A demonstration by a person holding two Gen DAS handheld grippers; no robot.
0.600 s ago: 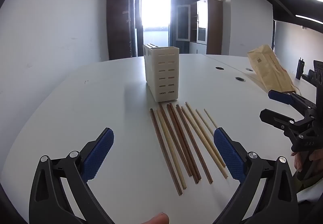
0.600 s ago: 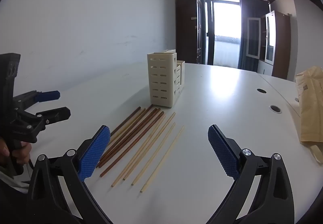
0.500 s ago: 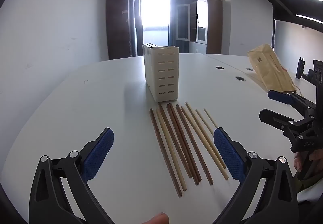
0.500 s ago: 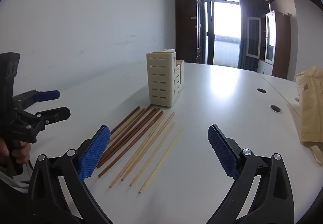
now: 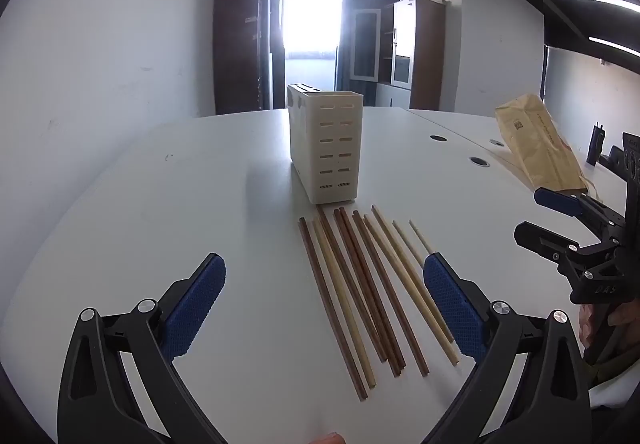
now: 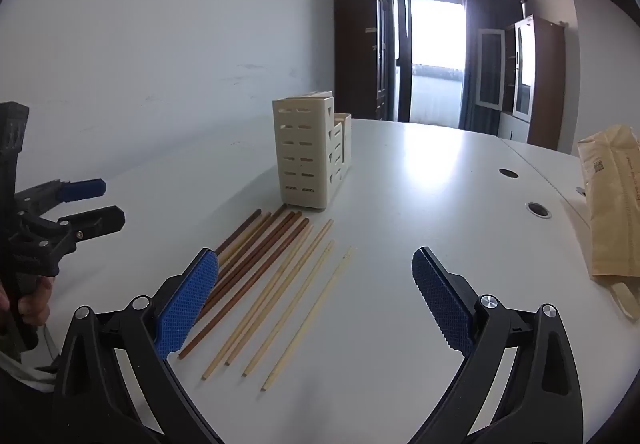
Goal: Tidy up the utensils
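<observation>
Left tongs (image 5: 324, 302) gape wide; right tongs (image 6: 316, 294) likewise, tilted downward.

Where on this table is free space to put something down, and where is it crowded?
Bare table lies left of the chopsticks, toward the wall. More lies right of them in the right wrist view, up to the brown paper bag. It is crowded in front of the cream utensil holder, where the chopsticks lie.

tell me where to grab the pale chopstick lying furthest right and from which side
Take the outermost pale chopstick near its middle, coming from above with the open right gripper, jaws across its width. It lies flat on the table, apart from the others.
</observation>
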